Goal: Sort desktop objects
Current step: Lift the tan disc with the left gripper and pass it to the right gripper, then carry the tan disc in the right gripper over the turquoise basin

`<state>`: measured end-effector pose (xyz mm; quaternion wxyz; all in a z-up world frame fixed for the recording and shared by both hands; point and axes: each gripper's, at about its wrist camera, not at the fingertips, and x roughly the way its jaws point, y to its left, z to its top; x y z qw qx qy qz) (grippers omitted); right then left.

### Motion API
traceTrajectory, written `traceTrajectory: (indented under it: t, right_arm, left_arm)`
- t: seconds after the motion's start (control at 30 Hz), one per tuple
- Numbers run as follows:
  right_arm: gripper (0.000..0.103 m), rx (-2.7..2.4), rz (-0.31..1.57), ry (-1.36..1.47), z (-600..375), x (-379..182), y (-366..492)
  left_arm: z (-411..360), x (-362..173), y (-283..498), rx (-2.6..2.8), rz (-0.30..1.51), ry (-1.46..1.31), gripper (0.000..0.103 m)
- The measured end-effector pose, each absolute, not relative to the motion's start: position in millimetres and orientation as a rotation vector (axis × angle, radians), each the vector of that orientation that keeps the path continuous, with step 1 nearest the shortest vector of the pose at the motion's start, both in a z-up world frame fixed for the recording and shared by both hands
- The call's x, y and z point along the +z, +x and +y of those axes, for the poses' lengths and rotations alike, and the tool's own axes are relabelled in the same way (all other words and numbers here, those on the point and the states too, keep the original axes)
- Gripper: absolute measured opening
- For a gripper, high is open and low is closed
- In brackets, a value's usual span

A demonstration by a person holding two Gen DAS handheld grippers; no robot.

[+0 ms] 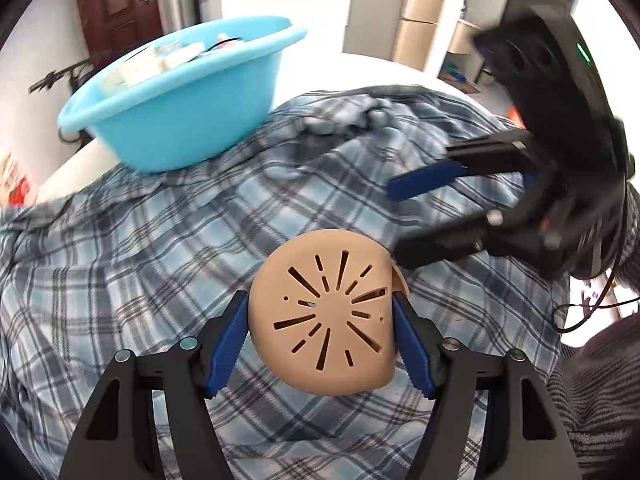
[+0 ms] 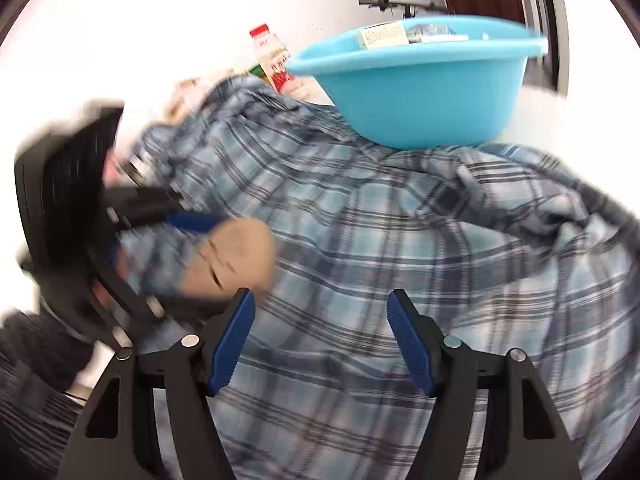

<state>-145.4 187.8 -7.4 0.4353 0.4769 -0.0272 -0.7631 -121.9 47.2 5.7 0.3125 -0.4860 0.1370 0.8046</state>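
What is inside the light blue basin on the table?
The light blue basin holds a white printed box and other packages I cannot identify. Its wall hides everything lower inside.

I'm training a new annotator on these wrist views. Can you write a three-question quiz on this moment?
1. True or false: the left gripper is shut on the tan slotted cover.
2. What is between the fingers of the right gripper?
A. the tan cover
B. nothing, only the plaid cloth beyond
C. a carton
3. Fill in: the blue basin already holds ____.

Key
1. True; both blue pads press its sides.
2. B
3. boxes and small items, too blurred to name
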Motion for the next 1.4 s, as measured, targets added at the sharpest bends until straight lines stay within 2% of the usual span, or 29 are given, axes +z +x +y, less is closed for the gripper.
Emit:
traceTrajectory:
  t: [0.1,0.2,0.27,0.33,0.37,0.47,0.53,0.6,0.8,1.07,1.23,1.4]
  right_arm:
    - [0.067,-1.811,-0.155,1.23,184.4,-7.9,-150.3]
    - [0.051,-1.736,-0.175,1.282,174.4,-15.5,-151.9]
    - [0.036,-1.698,-0.174,1.302,169.5,-19.9,-151.3]
    - [0.03,-1.694,-0.164,1.312,167.7,-22.0,-150.6]
    - [0.024,-1.704,-0.145,1.309,166.3,-22.1,-149.0]
    - [0.016,-1.712,-0.134,1.305,165.2,-21.5,-149.9]
    - [0.015,-1.715,-0.132,1.301,165.2,-20.3,-150.8]
    - [0.015,-1.741,-0.12,1.286,167.0,-17.9,-150.1]
    - [0.014,-1.874,-0.023,1.166,174.9,6.7,-144.3]
    - [0.014,-2.031,0.08,1.07,186.8,35.3,-153.3]
    - [0.014,-2.151,0.286,1.089,176.4,39.1,-159.3]
    - [0.014,-2.167,0.322,1.074,177.9,50.8,-169.0]
  left_arm:
    - [59.2,3.3,-119.6,2.092,0.38,-1.264,0.071]
    - [66.2,2.9,-118.5,2.077,0.387,-1.257,0.071]
    - [66.3,1.8,-118.2,2.069,0.392,-1.266,0.072]
    - [68.1,-4.6,-121.2,2.058,0.401,-1.285,0.074]
    - [68.5,-8.4,-123.4,2.05,0.396,-1.305,0.075]
    - [68.3,-16.6,-127.7,2.033,0.359,-1.342,0.077]
    - [69.2,-17.6,-126.8,2.041,0.364,-1.336,0.078]
    - [69.7,-16.9,-126.2,2.055,0.383,-1.322,0.085]
    - [65.1,-13.7,-129.5,2.095,0.404,-1.315,0.085]
    - [48.5,0.5,-149.2,2.191,0.317,-1.366,0.085]
    - [51.2,8.8,-165.3,2.311,0.424,-1.402,0.085]
    - [46.4,31.8,-176.7,2.307,0.317,-1.367,0.085]
